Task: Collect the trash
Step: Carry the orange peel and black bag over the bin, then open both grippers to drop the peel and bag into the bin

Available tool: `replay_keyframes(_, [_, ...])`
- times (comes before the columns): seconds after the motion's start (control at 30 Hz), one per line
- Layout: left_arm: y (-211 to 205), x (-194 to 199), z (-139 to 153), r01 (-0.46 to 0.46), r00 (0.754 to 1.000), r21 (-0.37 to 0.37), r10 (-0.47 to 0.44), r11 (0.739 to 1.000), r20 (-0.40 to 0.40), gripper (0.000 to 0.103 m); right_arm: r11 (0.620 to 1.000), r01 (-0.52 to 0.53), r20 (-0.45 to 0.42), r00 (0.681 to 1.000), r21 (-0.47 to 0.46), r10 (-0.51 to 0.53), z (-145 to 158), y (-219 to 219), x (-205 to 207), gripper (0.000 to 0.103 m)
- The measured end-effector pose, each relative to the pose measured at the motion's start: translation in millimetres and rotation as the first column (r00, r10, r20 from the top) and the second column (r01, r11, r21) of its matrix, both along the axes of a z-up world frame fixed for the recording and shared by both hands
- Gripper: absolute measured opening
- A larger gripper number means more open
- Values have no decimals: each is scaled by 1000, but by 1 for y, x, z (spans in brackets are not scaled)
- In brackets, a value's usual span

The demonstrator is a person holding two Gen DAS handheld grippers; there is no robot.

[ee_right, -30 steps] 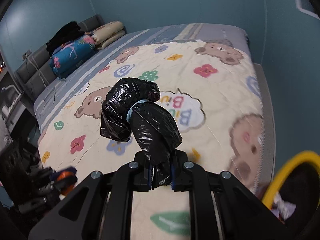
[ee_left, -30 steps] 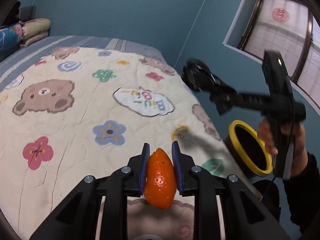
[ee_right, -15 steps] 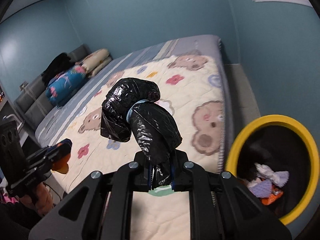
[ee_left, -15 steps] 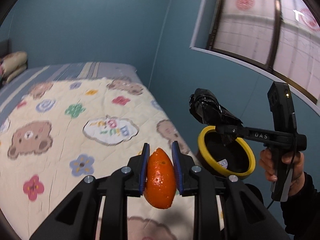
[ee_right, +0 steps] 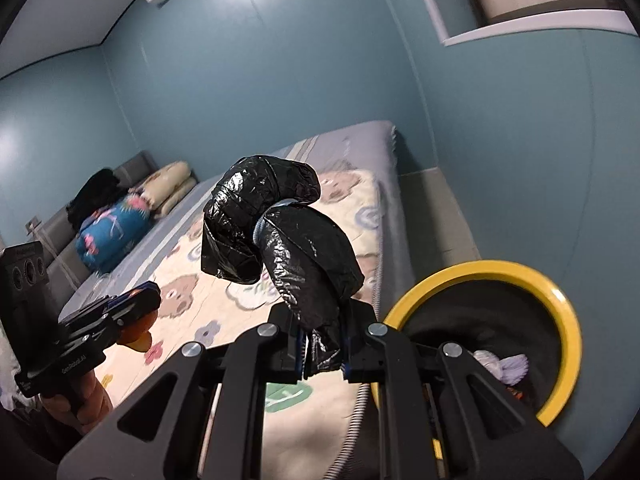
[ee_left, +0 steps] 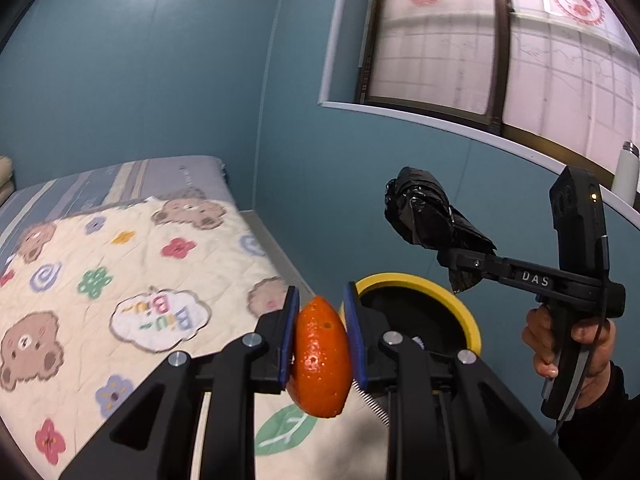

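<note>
Left wrist view takes in the bed [ee_left: 120, 280] with its bear-and-flower quilt, and just past the mattress corner stands the yellow-rimmed bin [ee_left: 460, 300], some scraps lying inside. Over the bin the right claw [ee_right: 323, 356] is clamped tight on the neck of a black bag bundle [ee_right: 280, 240], which leans up and to the left. Beside it the left claw [ee_left: 320, 338] squeezes an orange peel [ee_left: 320, 360] between blue pads, long axis upright, pointed end up.
</note>
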State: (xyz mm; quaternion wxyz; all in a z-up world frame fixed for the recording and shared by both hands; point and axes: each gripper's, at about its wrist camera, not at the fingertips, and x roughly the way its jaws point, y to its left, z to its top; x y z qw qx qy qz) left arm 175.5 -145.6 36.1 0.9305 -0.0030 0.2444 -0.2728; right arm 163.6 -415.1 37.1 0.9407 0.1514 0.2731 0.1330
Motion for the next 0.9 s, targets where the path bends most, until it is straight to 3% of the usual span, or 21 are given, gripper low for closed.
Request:
replay_keyframes(0.53, [-99,31,3,179,984,22,-179,984,-1,22,966,260,35,965,7,-260,-3,-89,-22,12])
replay_keyframes(0.9, [-144,68,-35,208,973,44,-202,977,-110,22,948,319,-66,946,10,-317,-40,-100,1,13])
